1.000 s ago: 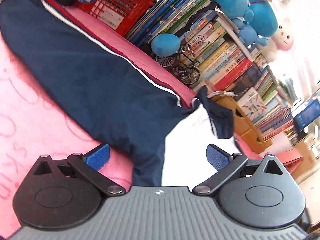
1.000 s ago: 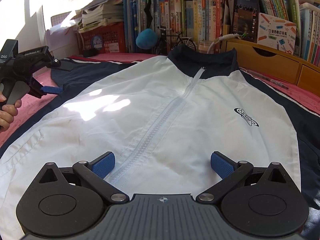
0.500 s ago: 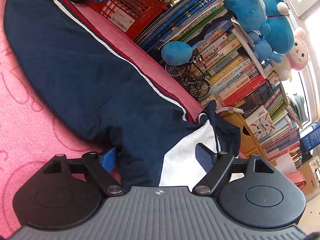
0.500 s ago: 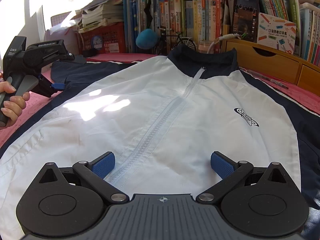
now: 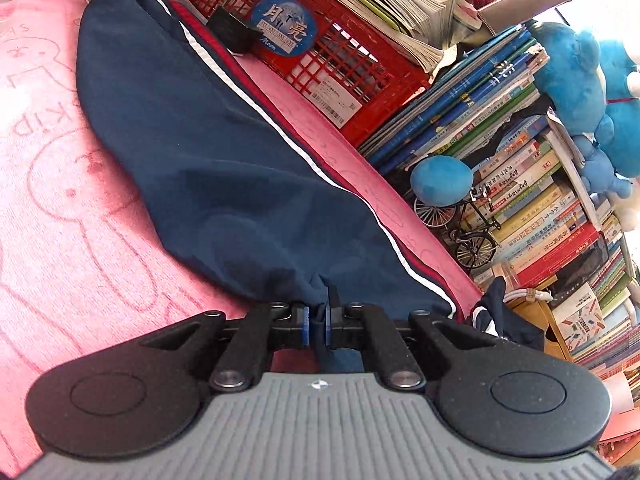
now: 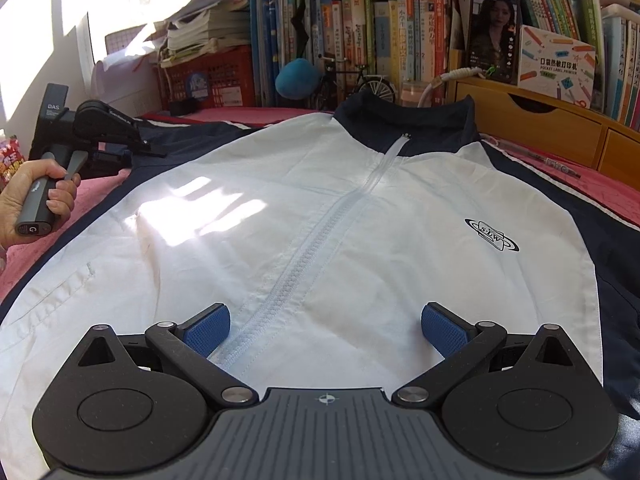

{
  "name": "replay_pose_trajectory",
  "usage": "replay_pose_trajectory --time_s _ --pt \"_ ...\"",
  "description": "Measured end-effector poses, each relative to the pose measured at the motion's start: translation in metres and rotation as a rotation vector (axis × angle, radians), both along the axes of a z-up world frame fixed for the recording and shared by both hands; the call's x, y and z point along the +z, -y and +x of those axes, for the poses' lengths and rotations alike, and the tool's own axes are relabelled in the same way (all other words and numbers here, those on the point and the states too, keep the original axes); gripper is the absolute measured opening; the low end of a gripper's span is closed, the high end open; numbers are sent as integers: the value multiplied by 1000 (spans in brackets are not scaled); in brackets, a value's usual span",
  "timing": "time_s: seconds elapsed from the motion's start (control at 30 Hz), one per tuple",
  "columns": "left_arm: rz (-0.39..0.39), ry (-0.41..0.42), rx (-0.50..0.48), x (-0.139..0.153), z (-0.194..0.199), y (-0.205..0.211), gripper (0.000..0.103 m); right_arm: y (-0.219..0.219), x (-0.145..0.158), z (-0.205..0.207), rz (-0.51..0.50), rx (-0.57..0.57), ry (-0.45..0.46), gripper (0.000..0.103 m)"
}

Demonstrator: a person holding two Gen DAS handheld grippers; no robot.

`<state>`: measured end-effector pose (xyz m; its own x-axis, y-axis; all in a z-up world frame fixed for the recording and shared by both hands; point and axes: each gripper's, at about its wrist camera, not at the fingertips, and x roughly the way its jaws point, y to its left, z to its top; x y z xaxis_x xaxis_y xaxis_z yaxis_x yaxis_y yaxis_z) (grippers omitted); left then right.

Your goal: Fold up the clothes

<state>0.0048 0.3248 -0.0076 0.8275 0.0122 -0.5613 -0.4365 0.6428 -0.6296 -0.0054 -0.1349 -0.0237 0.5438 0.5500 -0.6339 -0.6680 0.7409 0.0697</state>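
While the white-and-navy jacket [image 6: 320,216] lies flat, zipped, front up on the pink bedspread [image 5: 60,208], collar at the far end toward the bookshelf, the left tongs [image 5: 318,326] are clamped on a pinch of the navy sleeve [image 5: 224,168] near its shoulder end; fabric bunches up between the blue pads. Sleeve stretches away to the far left, white and red stripe along its far edge, cuff near the red crate [image 5: 320,56]. In the right wrist view a hand [image 6: 36,200] at the left edge grips the left tool's handle, squeezing the trigger. Right tongs [image 6: 326,330] stand wide apart, nothing between the pads, hovering over the near hem area with the zipper [image 6: 320,236] running between them; cannot tell if they touch the cloth. Small oval logo [image 6: 492,235] on the chest, right side.

Containers: red crate far left holds a stack of papers and books [image 5: 384,4], round blue sticker on its face, small black box [image 5: 232,32] just beside it on the bed. Bookshelf [image 6: 400,40] packed with upright books; blue ball-shaped plush [image 6: 296,78] and a model bicycle [image 6: 360,82] in front of it. Wooden drawer unit [image 6: 532,128] far right carries a phone [image 6: 494,36] standing upright and a label-printer box [image 6: 556,60]. Blue plush toys [image 5: 572,76] sit on top of the books.
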Motion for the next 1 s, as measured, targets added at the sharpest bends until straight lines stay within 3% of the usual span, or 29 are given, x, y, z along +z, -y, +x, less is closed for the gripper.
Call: replay_pose_trajectory --time_s 0.17,0.23,0.27,0.33,0.37,0.4,0.5,0.57,0.63,0.73,0.8,0.87,1.0 --pt "39 -36 -22 7 3 -11 11 1 0 0 1 3 -1 103" --pt "177 -87 -51 18 6 -1 19 0 0 0 -1 3 0 103" --pt "265 -117 -63 24 7 6 28 0 0 1 -2 4 1 103" --pt "425 -176 -28 33 5 14 79 0 0 0 -5 4 2 103" --pt "490 -196 8 37 1 14 88 0 0 0 -7 4 3 103" --pt "527 -204 28 39 -2 12 90 -1 0 0 -7 4 3 103" --pt "429 -114 -74 46 -13 2 90 -1 0 0 -7 4 3 103" --pt "433 -73 -152 52 -15 10 92 -1 0 0 -6 4 2 103" --pt "535 -71 -204 60 -9 30 101 -1 0 0 -6 4 3 103" --pt "687 -58 -288 65 14 66 103 -3 0 -2 -18 3 9 103" --pt "717 -83 -338 62 38 80 103 -3 0 -2 -22 4 11 103" --pt "703 -138 -378 52 70 90 103 -3 0 -2 -22 4 11 103" --pt "589 -200 -424 31 113 96 103 -3 0 -1 -22 4 11 103"
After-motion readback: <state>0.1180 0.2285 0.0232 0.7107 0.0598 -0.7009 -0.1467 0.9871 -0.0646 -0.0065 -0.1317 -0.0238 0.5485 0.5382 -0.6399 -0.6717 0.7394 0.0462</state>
